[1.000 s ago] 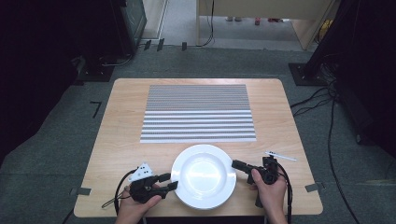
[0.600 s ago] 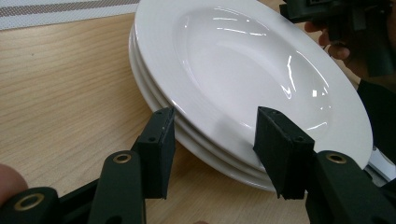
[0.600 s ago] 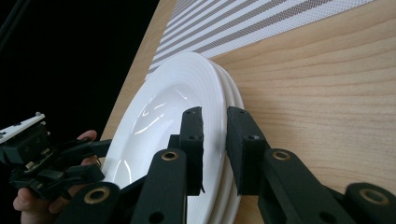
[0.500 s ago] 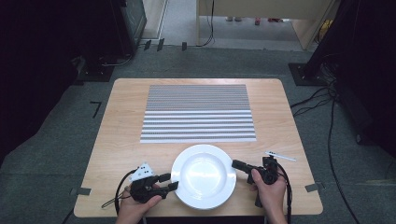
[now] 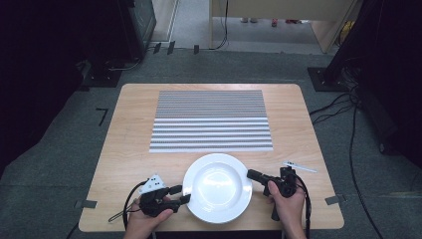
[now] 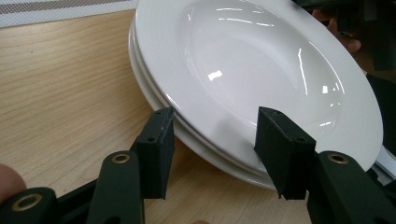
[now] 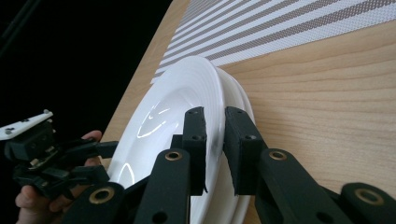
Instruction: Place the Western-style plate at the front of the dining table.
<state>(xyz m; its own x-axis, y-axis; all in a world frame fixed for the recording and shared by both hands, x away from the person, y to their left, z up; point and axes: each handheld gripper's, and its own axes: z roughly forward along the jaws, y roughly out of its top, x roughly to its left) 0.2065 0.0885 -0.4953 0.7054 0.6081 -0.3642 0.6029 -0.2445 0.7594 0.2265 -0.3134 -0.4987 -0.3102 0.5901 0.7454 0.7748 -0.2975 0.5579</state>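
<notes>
Moved since earlier: almost nothing on the table (image 5: 124, 129); both my hands kept their places, and my right gripper's (image 7: 215, 119) jaws had just been closing, with the rim of the top plate (image 7: 163, 116) between them.
Plates: two white plates were stacked at the middle of the near edge of the table, just in front of the striped mat (image 5: 211, 119); the lower plate (image 6: 140, 77) showed under the top one.
Right gripper: narrow, its pads pressed on the right rim of the top plate, one above and one below.
Left gripper (image 6: 212, 135): half wide at the left rim; the rim stood between the jaws, but the pads did not press it.
Step in hand: I judged it was taking the top plate off the stack.
Next move: I would need to close the left gripper on the same rim only, then lift both sides evenly.
</notes>
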